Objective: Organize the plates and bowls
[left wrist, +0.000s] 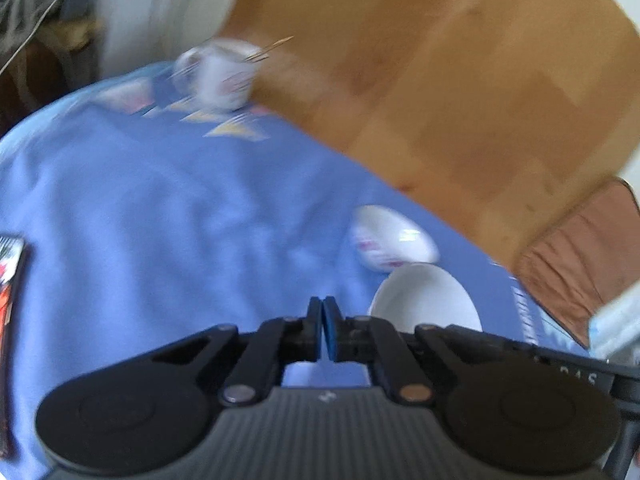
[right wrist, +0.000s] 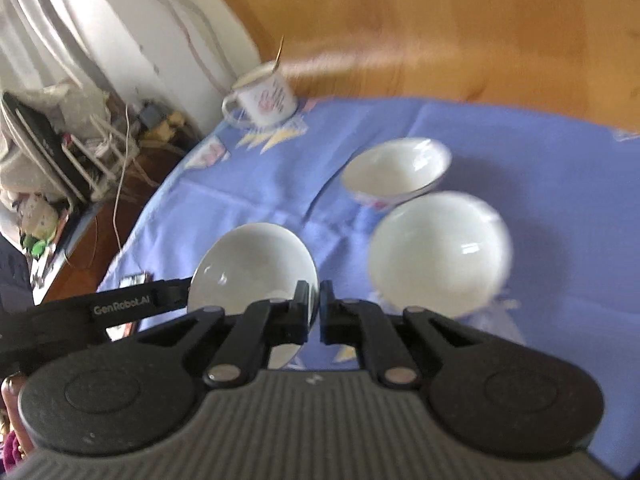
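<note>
My right gripper [right wrist: 315,300] is shut on the rim of a plain white bowl [right wrist: 252,264] and holds it tilted above the blue cloth. To its right stands a larger white bowl [right wrist: 440,252], and behind that a patterned bowl [right wrist: 396,168]. My left gripper [left wrist: 322,312] is shut and empty over the blue cloth. In the left wrist view a white bowl [left wrist: 424,300] sits just right of its fingers, with a patterned bowl [left wrist: 392,240] lying tilted behind it.
A blue tablecloth [right wrist: 256,168] covers the table. An enamel mug [right wrist: 264,96] with sticks in it stands at the far edge; it also shows in the left wrist view [left wrist: 220,76]. A wooden floor [right wrist: 440,20] lies beyond. Clutter and a rack [right wrist: 60,152] stand at the left.
</note>
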Demonstrator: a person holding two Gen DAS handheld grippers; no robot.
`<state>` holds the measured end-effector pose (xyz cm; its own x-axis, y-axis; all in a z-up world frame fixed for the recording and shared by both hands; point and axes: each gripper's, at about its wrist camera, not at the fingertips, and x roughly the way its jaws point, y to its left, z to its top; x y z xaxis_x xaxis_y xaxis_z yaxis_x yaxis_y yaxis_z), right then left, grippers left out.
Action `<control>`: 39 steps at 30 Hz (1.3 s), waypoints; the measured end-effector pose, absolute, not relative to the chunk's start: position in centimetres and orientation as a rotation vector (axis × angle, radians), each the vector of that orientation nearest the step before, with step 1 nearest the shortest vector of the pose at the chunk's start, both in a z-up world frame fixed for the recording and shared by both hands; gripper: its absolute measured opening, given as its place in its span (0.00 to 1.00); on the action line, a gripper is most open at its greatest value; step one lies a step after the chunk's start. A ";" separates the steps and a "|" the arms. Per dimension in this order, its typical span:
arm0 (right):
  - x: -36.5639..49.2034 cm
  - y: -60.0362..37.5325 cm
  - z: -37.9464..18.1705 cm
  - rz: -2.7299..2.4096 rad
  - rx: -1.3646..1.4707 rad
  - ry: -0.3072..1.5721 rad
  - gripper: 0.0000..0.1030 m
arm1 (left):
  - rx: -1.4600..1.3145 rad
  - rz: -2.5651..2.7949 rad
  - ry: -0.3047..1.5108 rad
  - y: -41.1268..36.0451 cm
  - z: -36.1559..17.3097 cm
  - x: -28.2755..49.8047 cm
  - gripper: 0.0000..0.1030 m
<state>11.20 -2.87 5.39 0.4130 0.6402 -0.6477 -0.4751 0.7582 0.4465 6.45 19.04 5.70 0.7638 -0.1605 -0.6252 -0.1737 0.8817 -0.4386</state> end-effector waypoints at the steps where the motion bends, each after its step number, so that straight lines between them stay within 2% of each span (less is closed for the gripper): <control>1: 11.0 -4.2 6.0 0.694 0.213 0.879 0.07 | -0.475 -0.012 0.697 17.4 6.6 6.7 0.02; 8: 10.2 -15.4 8.3 0.523 0.270 0.767 0.07 | -0.322 -0.157 0.695 4.9 8.8 9.9 0.02; 21: 7.4 -31.2 4.1 0.230 0.385 0.827 0.10 | -0.177 -0.333 0.853 -13.8 4.8 13.8 0.02; 30: 8.2 -33.9 0.1 0.204 0.467 0.892 0.10 | -0.136 -0.312 0.922 -15.7 2.3 14.8 0.03; 31: 8.3 -33.9 0.1 0.210 0.461 0.896 0.13 | -0.143 -0.318 0.925 -15.5 2.4 14.8 0.03; 35: 8.6 -34.1 1.1 0.185 0.470 0.860 0.18 | -0.185 -0.345 0.899 -13.8 3.9 14.5 0.03; 39: 7.9 -33.6 4.0 0.172 0.422 0.748 0.19 | -0.229 -0.361 0.851 -10.0 5.8 13.4 0.03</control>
